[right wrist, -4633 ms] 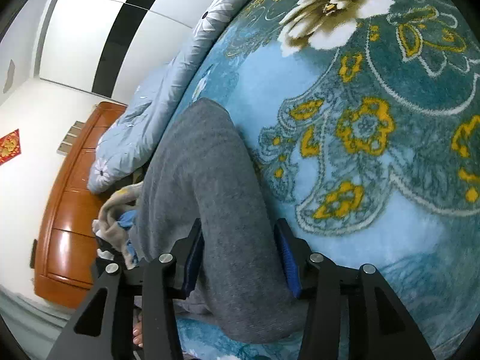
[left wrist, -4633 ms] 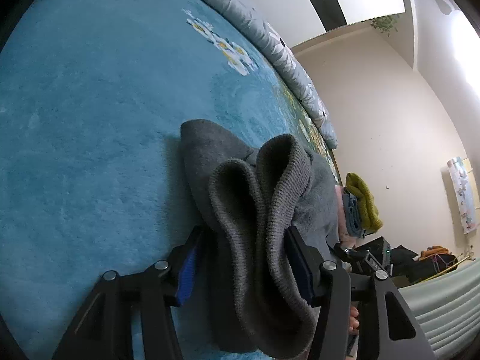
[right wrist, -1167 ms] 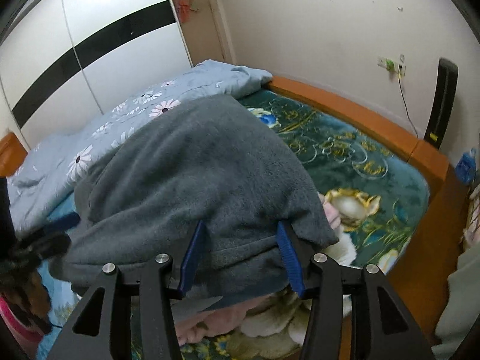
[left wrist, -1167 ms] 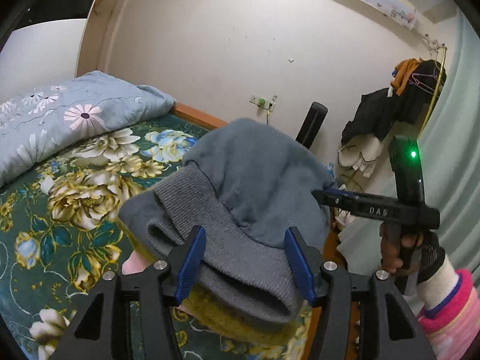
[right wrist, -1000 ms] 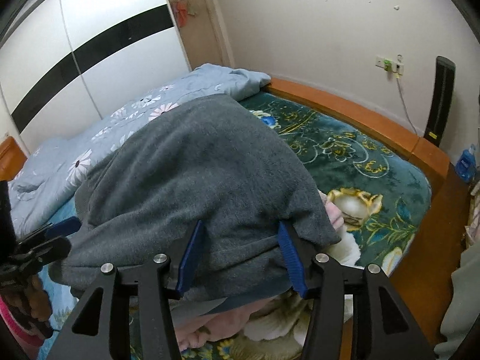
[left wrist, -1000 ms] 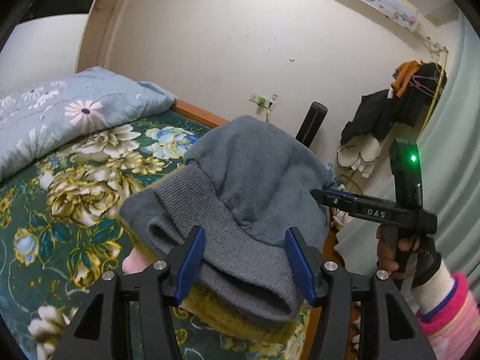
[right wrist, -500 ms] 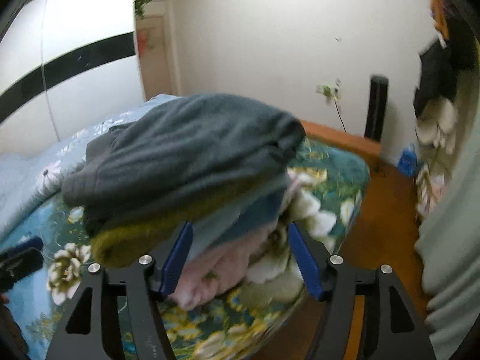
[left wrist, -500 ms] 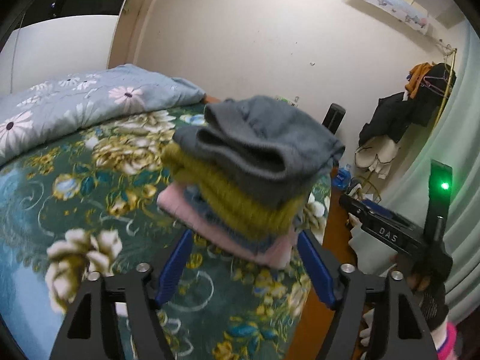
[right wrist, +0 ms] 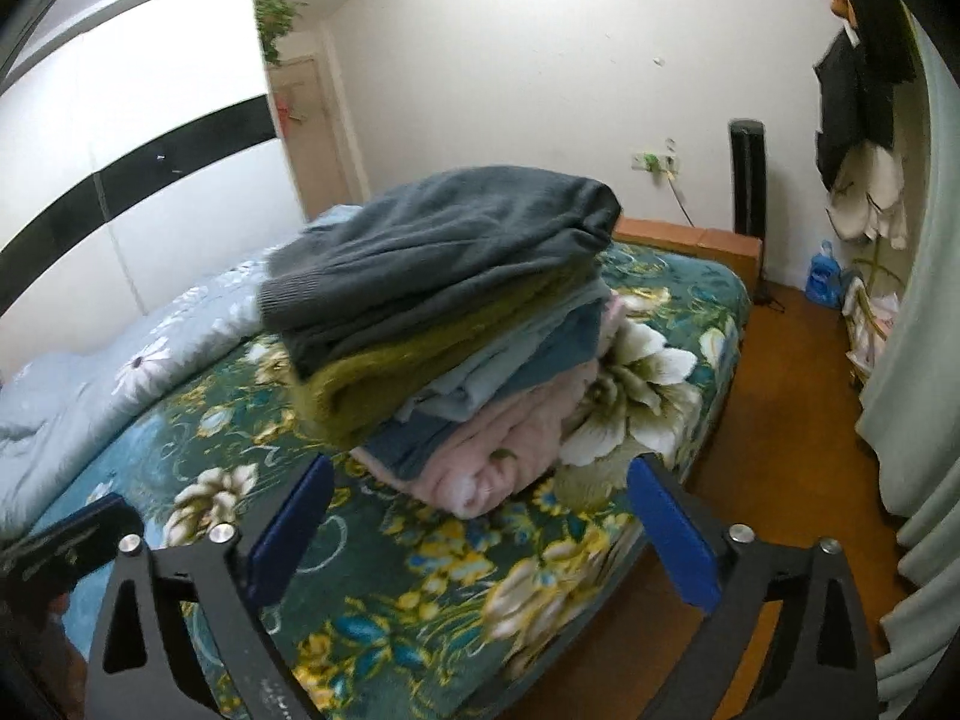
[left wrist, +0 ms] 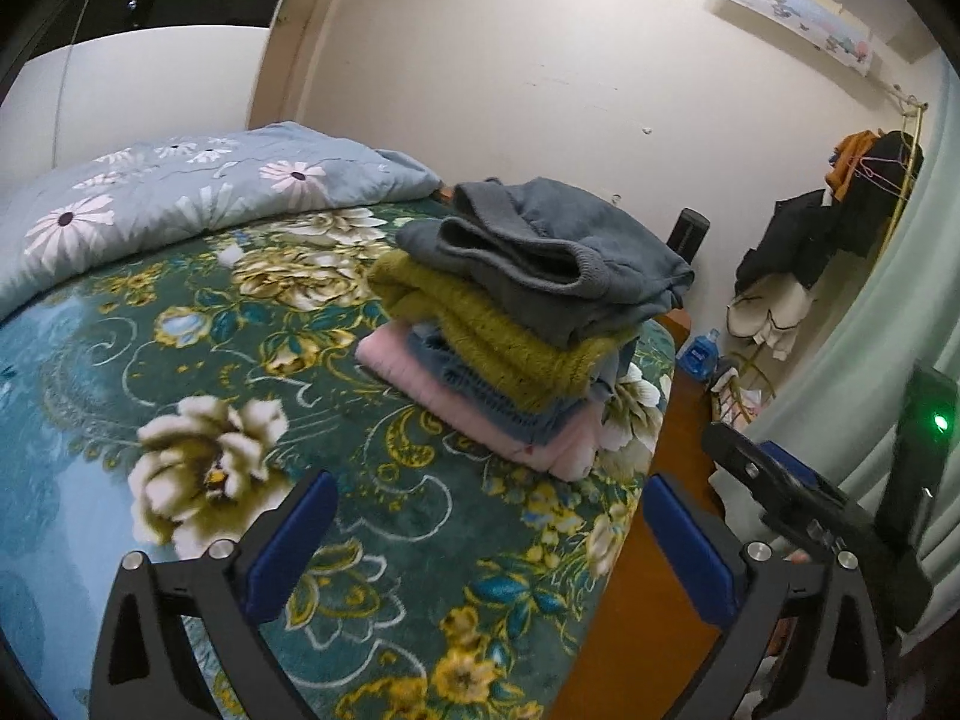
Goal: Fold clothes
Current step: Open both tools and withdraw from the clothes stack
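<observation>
Teal bed cover: a floral blanket [left wrist: 198,354] spreads over the bed, bare and flat from the left edge of the left wrist view up to the stack.
Quilt: a pale blue daisy-print quilt [left wrist: 180,198] lies bunched along the far left side of the bed, well apart from the stack.
Left tongs: the left tongs [left wrist: 489,531] hang over bare blanket, tilted downward; their jaws have just been opening and now stand wide, with nothing between the blue pads [left wrist: 294,546].
Stack: the folded pile of clothes [left wrist: 528,324] sits near the foot corner of the bed, clear of both tongs.
Top layer: a grey sweater [left wrist: 552,258] lies uppermost, its ribbed hem turned toward the left wrist camera.
Lower layers: a mustard knit [left wrist: 480,324], then blue pieces, then a pink garment [left wrist: 456,402] touching the blanket.
Bed edge: in the right wrist view the stack's pink bottom layer ends close to the blanket's edge, beyond which is orange-brown floor [right wrist: 792,432], open as far as the wall.
Right tongs: the right tongs [right wrist: 480,525] are angled down toward the bed corner; their jaws have just been opening and stand wide, gripping nothing, the pile beyond their tips.
Right side: a pale green curtain [right wrist: 924,396] hangs along the right, with dark clothing [left wrist: 840,222] hung near the corner.
</observation>
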### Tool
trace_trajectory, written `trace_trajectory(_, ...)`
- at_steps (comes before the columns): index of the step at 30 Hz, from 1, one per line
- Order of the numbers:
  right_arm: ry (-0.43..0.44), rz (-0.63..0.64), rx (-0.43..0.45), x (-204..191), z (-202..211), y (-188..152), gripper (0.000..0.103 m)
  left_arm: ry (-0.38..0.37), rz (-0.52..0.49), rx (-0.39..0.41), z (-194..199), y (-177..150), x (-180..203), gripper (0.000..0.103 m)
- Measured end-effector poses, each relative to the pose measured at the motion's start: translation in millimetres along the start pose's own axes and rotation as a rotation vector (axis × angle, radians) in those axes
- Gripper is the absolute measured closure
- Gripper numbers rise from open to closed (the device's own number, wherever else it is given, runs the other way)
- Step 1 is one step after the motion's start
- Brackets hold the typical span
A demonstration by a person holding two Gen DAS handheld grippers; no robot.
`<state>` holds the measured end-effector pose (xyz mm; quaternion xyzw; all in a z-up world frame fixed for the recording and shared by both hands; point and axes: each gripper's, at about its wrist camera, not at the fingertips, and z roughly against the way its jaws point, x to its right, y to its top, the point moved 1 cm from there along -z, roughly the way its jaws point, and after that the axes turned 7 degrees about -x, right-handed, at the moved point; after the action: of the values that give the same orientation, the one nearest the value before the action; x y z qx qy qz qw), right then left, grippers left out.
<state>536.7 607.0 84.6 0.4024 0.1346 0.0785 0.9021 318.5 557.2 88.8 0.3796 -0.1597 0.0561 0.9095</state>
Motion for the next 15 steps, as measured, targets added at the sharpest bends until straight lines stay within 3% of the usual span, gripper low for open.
trace_trajectory(5, -0.022, 0.034, 0.017, -9, 16, -17, 0.000, 0.055, -0.019, 0.007, 13, -8, 2, 0.000)
trace_trajectory(10, -0.018, 0.058, 0.001, -16, 28, -25, 0.000, 0.053, -0.018, 0.034, 31, -11, 0, 0.000)
trace_trajectory(15, -0.051, 0.012, -0.007, -9, 40, -29, 0.000, 0.077, -0.022, 0.044, 47, -11, -1, 0.000)
